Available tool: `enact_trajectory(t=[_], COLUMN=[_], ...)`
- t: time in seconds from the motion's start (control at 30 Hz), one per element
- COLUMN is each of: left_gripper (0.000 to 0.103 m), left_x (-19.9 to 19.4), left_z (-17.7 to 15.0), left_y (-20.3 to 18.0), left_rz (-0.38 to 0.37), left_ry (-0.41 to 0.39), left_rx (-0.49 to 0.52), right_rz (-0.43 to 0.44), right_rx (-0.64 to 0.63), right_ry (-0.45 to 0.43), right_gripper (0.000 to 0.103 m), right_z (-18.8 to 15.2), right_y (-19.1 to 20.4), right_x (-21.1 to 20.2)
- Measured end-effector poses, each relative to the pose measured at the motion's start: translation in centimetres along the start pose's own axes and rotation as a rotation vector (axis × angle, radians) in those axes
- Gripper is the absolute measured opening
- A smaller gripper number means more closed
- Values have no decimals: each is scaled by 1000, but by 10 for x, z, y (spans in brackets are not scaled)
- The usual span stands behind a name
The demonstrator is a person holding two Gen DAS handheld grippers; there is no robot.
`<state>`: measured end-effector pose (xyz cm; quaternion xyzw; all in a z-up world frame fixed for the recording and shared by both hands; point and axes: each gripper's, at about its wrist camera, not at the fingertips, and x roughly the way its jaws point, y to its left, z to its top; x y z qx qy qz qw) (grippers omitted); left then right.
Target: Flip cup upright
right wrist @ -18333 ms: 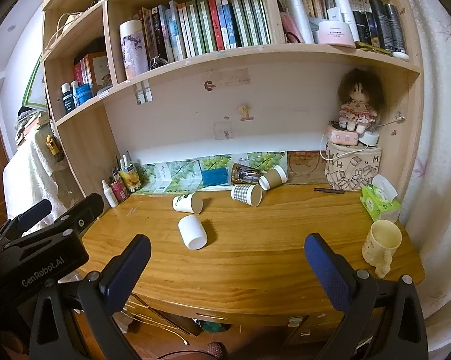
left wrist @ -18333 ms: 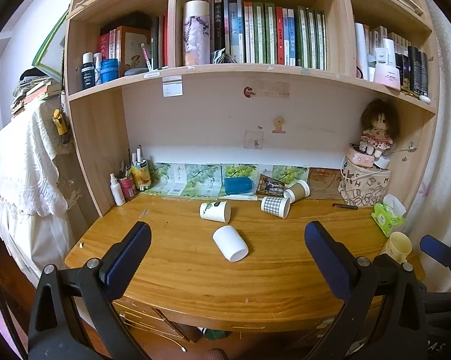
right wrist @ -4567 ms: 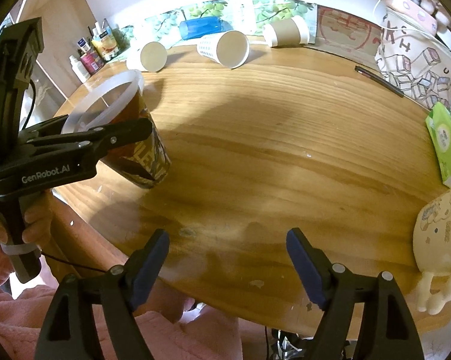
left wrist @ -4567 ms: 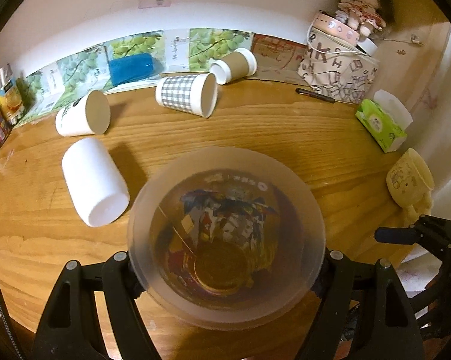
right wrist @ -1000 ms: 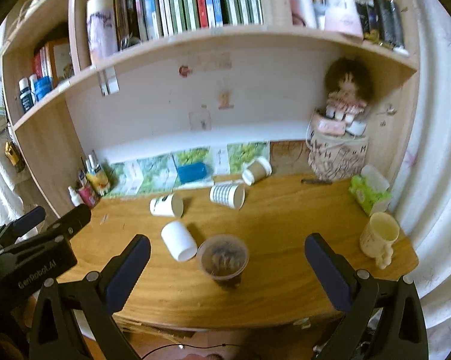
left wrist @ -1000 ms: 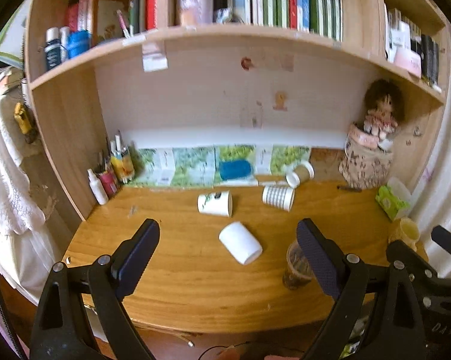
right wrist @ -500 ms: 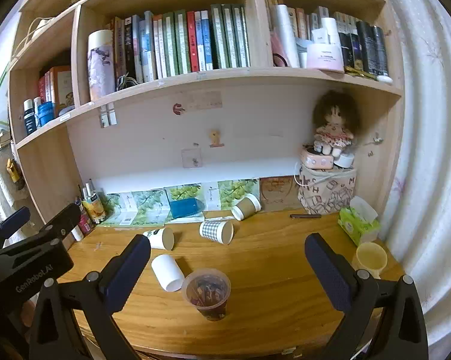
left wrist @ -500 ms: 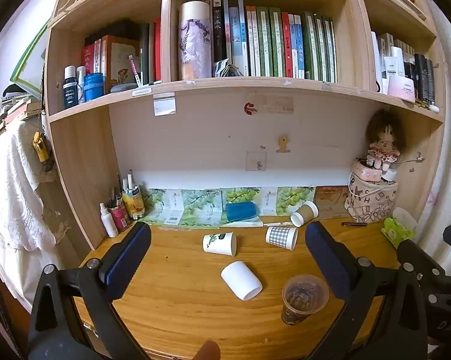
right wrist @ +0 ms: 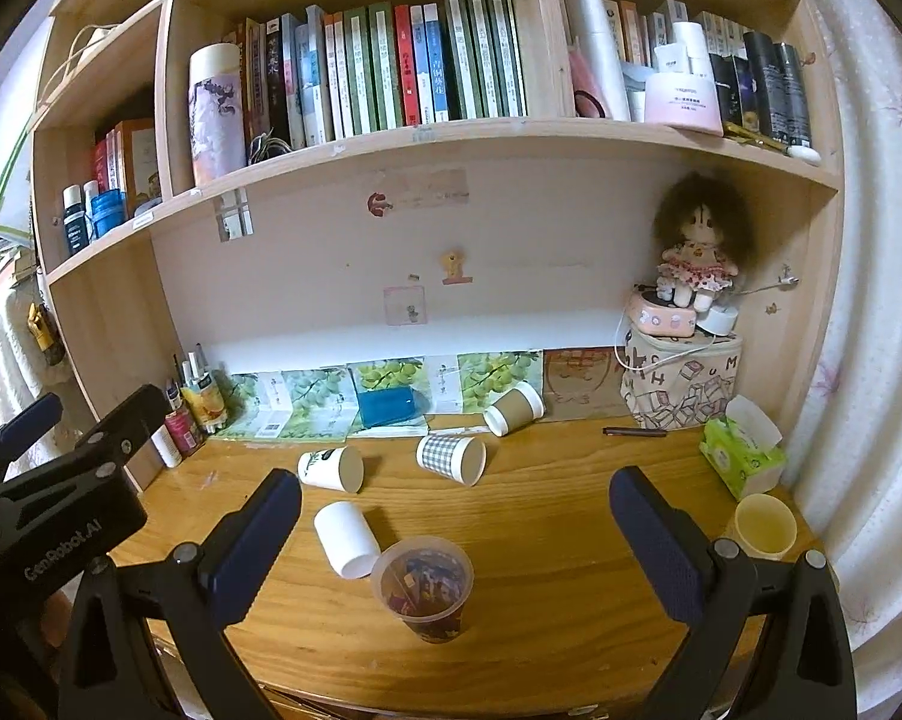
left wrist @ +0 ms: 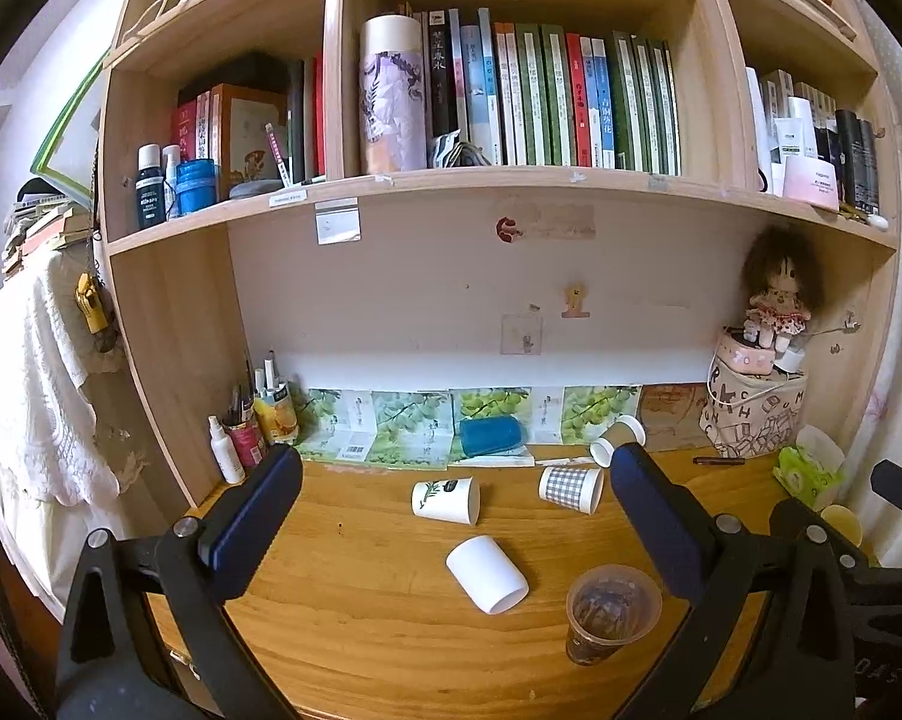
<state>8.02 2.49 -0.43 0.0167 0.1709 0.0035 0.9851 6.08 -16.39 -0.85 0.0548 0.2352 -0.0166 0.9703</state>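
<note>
A clear plastic cup with a printed sleeve point(left wrist: 612, 613) stands upright near the desk's front edge, also in the right wrist view point(right wrist: 424, 588). A plain white cup point(left wrist: 487, 565) point(right wrist: 345, 538) lies on its side just left of it. A leaf-print cup point(left wrist: 446, 500) point(right wrist: 331, 468), a checked cup point(left wrist: 571, 489) point(right wrist: 451, 459) and a brown cup point(left wrist: 618, 440) point(right wrist: 514, 409) lie on their sides farther back. My left gripper point(left wrist: 456, 531) is open and empty, held back from the desk. My right gripper point(right wrist: 454, 537) is open and empty, also held back.
A yellow mug point(right wrist: 764, 525) stands upright at the desk's right edge beside a green tissue pack point(right wrist: 742, 447). A patterned bag with a doll point(right wrist: 682, 387) sits at the back right, a pen point(right wrist: 634, 432) before it. Bottles and pens point(left wrist: 250, 426) stand at the back left.
Both grippers have drawn a little farther back and up, so the desk and cups look lower and smaller. The clear cup stays upright where it was set; a second ago it was closer.
</note>
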Motion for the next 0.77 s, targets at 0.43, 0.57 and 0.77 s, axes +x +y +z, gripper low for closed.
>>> enact_trajectory(t=[0.43,0.57,0.77], left_gripper=[103,103,103], left_x=[-1,-1,-2], left_z=[2,1,1], left_y=[-1,1,5], left_rz=[10,14,19], left_ry=[-11,-10,-10], left_rx=[3,2,-3], right_rz=[30,31,15], right_rx=[-3,-1,2], right_ry=[19,33,54], right_gripper=[103,103,103], right_z=[0,-1,-3], right_y=[0,1,3], right_x=[5,7,9])
